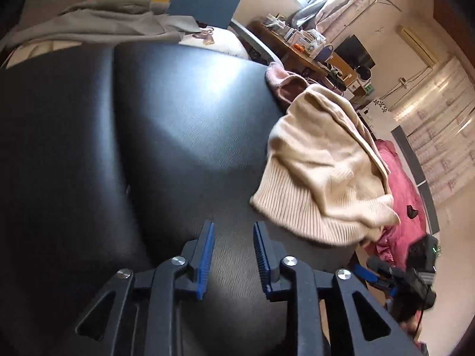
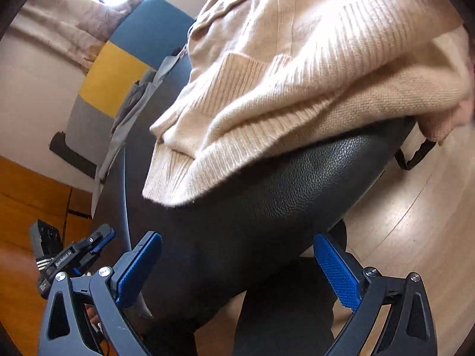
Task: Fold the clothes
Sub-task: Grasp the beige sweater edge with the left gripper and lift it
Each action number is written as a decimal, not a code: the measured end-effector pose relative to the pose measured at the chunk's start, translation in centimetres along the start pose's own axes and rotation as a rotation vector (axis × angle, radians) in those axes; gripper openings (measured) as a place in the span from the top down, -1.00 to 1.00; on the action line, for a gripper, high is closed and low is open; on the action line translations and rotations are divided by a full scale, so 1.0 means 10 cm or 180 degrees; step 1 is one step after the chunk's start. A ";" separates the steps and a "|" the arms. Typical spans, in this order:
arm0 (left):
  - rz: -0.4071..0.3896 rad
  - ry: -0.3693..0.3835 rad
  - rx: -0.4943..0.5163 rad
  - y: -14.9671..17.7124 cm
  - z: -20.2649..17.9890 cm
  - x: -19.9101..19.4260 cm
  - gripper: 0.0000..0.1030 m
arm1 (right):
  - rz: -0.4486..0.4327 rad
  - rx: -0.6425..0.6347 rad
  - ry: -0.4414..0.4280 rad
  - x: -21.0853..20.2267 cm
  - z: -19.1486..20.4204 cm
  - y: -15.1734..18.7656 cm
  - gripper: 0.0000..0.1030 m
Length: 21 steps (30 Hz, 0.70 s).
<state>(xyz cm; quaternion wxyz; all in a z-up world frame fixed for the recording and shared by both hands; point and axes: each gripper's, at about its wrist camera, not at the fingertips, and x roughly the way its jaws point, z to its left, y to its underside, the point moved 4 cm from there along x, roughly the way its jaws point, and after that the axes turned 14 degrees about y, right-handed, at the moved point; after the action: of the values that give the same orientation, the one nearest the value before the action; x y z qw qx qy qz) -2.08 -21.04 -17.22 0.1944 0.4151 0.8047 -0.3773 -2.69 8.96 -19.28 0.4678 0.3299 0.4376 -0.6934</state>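
A cream knitted sweater (image 1: 320, 163) lies bunched at the right end of a black leather seat (image 1: 178, 118), its ribbed hem toward me. My left gripper (image 1: 234, 228) hovers over bare leather to the left of the hem. Its blue pads stand a little apart, open, with nothing between them. In the right wrist view the sweater (image 2: 297, 74) fills the upper half, and its hem hangs over the seat's edge (image 2: 282, 192). My right gripper (image 2: 237, 270) stands wide open below that hem, apart from it and holding nothing.
A grey garment (image 1: 98, 20) lies at the far end of the seat, and a pink knit piece (image 1: 279, 80) sits beyond the sweater. Pink cloth (image 1: 400, 184) lies past the seat's right edge. A cluttered desk (image 1: 311, 50) stands behind. Wood floor (image 2: 400, 222) is beside the seat.
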 end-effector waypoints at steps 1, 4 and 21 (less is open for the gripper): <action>0.0015 0.0031 0.0017 -0.11 -0.02 0.08 0.45 | -0.0078 -0.0033 -0.0001 -0.04 0.01 0.00 -1.00; 0.0082 0.0095 0.0040 -0.41 -0.10 0.35 0.43 | -0.0316 -0.0300 0.0065 -0.11 0.08 0.03 -1.00; 0.0891 0.0201 0.0615 -1.26 -0.47 2.08 0.31 | -0.0619 -0.0823 0.0652 0.11 0.01 -0.49 -1.00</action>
<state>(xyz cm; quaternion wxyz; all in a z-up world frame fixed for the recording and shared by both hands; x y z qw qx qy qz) -24.46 -11.21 -21.60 0.1789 0.5515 0.7047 -0.4089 -7.69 9.30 -18.76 0.3901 0.2921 0.5982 -0.6361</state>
